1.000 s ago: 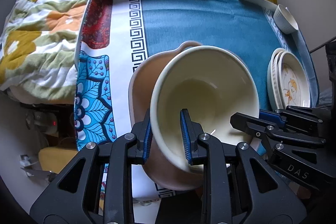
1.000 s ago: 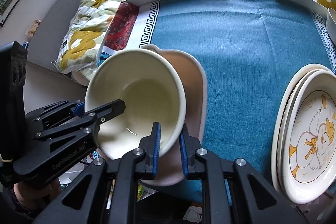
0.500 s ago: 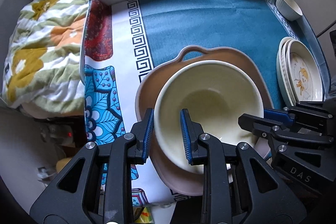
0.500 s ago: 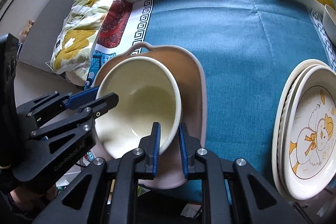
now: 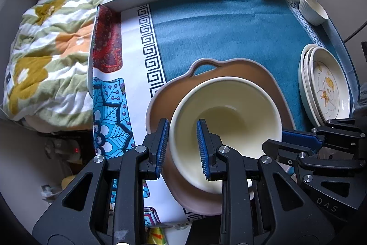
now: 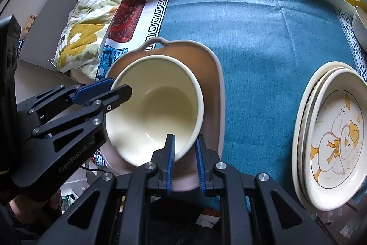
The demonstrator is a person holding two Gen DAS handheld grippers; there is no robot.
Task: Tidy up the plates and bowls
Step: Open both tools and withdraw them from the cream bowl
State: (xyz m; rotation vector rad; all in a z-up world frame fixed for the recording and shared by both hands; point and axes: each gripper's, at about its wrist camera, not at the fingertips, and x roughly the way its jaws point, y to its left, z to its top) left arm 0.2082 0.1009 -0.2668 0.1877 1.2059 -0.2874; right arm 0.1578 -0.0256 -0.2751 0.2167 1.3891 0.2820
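A cream bowl [image 5: 229,121] sits inside a wide pink dish with a loop handle [image 5: 206,66] near the table's front left. My left gripper [image 5: 182,148] straddles the bowl's left rim, its jaws slightly apart around the wall. My right gripper [image 6: 184,162] straddles the bowl's near right rim [image 6: 195,130] the same way. The bowl [image 6: 158,107] and pink dish [image 6: 211,75] also show in the right wrist view. Each gripper appears in the other's view.
A stack of cream plates, the top one with a duck picture [image 6: 339,137], lies at the right [image 5: 325,86]. A small white ribbed cup [image 5: 313,8] stands at the far right corner. The blue cloth [image 5: 229,33] covers the table; a floral quilt [image 5: 57,38] lies beyond.
Both grippers have lowered the cream bowl from a tilted, raised position down into the pink dish. It now sits level, and the jaws look a little wider around its rim.
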